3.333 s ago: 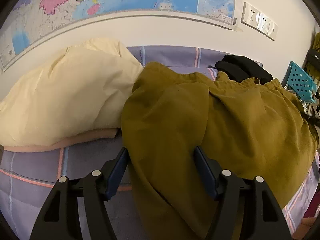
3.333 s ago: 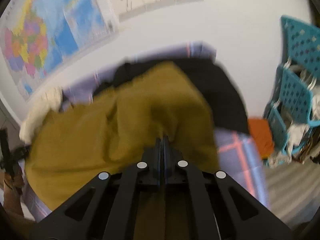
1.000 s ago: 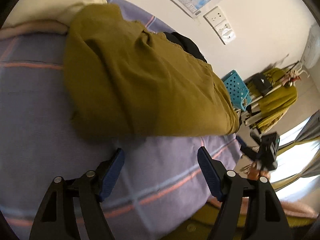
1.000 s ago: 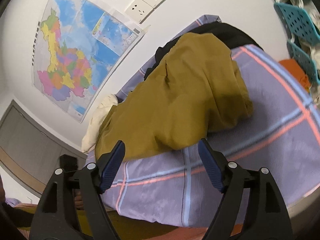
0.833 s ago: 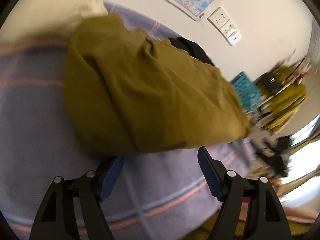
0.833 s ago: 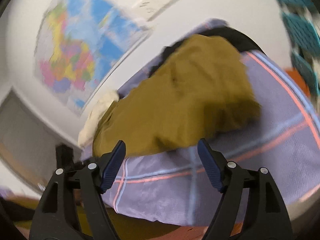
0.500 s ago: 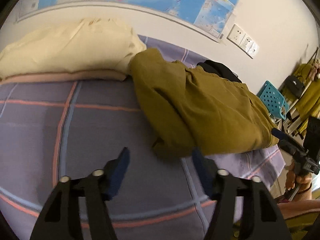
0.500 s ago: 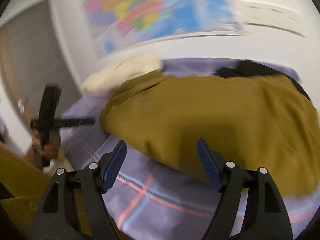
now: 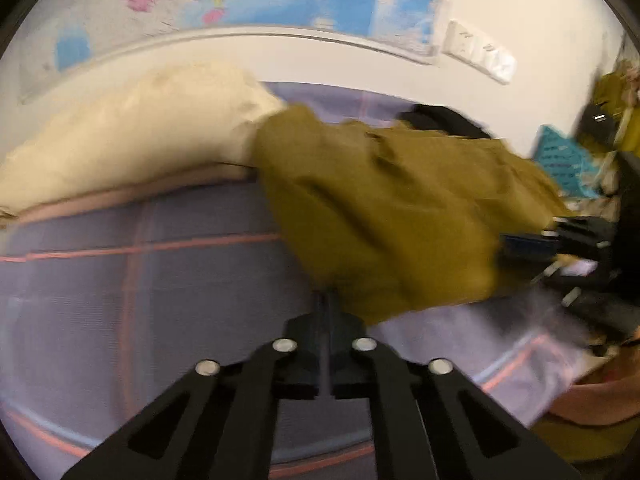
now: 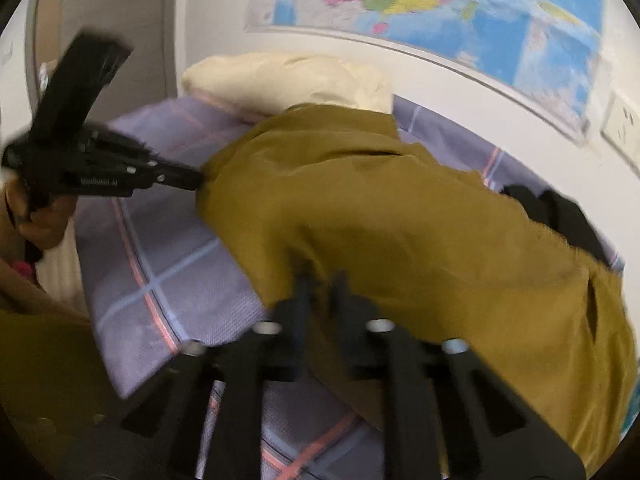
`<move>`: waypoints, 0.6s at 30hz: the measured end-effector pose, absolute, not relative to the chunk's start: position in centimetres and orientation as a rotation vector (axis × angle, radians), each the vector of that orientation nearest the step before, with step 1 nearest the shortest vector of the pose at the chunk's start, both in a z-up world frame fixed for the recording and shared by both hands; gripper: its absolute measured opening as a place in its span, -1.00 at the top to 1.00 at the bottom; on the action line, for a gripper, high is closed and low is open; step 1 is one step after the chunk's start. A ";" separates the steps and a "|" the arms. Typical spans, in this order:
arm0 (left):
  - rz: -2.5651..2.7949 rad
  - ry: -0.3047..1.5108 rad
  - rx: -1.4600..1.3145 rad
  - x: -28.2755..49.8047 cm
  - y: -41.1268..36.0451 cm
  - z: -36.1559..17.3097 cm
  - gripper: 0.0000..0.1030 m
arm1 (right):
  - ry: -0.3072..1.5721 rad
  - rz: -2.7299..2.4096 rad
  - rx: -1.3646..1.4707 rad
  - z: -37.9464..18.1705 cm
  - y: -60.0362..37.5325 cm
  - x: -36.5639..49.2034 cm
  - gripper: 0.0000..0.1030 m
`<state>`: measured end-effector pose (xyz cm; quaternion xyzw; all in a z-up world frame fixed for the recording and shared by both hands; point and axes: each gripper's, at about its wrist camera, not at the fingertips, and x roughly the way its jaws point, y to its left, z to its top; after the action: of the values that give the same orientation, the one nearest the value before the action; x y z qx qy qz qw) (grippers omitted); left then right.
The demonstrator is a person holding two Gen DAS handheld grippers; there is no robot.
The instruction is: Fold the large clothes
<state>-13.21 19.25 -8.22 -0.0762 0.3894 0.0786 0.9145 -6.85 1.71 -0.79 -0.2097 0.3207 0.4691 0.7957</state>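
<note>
gripping the mustard garment (image 9: 384, 208) on the checked bed (image 9: 140, 280), both sets of jaws have just closed: left gripper (image 9: 326, 300) pinches its near corner, right gripper (image 10: 320, 280) its front edge. for a clean fold, i'd lift both hems evenly, keep them taut, and carry them toward the cream pillow (image 9: 132, 128) side.

Both black two-finger grippers point downward, jaws just closed together: the left gripper (image 9: 326, 300) at lower centre of its view, the right gripper (image 10: 320, 280) likewise, each pinching olive-mustard cloth (image 9: 392, 208).
</note>
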 end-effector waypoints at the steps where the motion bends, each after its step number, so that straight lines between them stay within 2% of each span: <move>1: 0.173 0.804 -0.175 -13.5 20.0 -8.1 1.00 | 0.692 0.999 -0.392 -0.4 1.0 -6.3 0.95; 5: 0.023 0.734 -0.326 -15.4 21.6 -7.2 0.97 | 0.726 1.020 -0.288 0.2 0.3 -5.8 0.95; 7: -0.056 0.701 -0.331 -15.7 20.7 -6.4 0.45 | 0.728 1.020 -0.286 0.1 0.3 -5.9 0.95; 8: -0.080 0.692 -0.335 -15.6 20.2 -6.1 0.02 | 0.746 1.033 -0.251 0.3 0.1 -5.6 0.94; 12: -0.099 0.721 -0.273 -14.0 18.0 -6.9 -0.03 | 0.711 1.040 -0.223 1.8 -0.5 -5.9 0.95; 14: -0.084 0.767 -0.273 -12.5 17.5 -8.2 -0.02 | 0.739 1.041 -0.203 1.3 -0.9 -5.9 0.87; 15: -0.080 0.785 -0.280 -12.3 17.5 -8.8 -0.03 | 0.752 1.044 -0.172 1.2 -1.5 -5.9 0.59; 16: -0.085 0.795 -0.299 -12.2 17.6 -9.2 -0.03 | 0.787 1.053 -0.123 1.1 -2.5 -5.7 0.16; 17: -0.094 0.799 -0.314 -12.3 17.7 -9.5 -0.09 | 0.805 1.049 -0.085 1.0 -3.4 -5.7 0.00; 18: -0.119 0.808 -0.340 -12.5 17.8 -9.7 -0.19 | 0.817 1.042 -0.020 1.0 -5.0 -5.7 -0.05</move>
<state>-12.54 17.79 -9.69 -0.1643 0.3911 -0.0574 0.9038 -5.71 -5.03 1.03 -0.0091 0.3793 0.4837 0.7887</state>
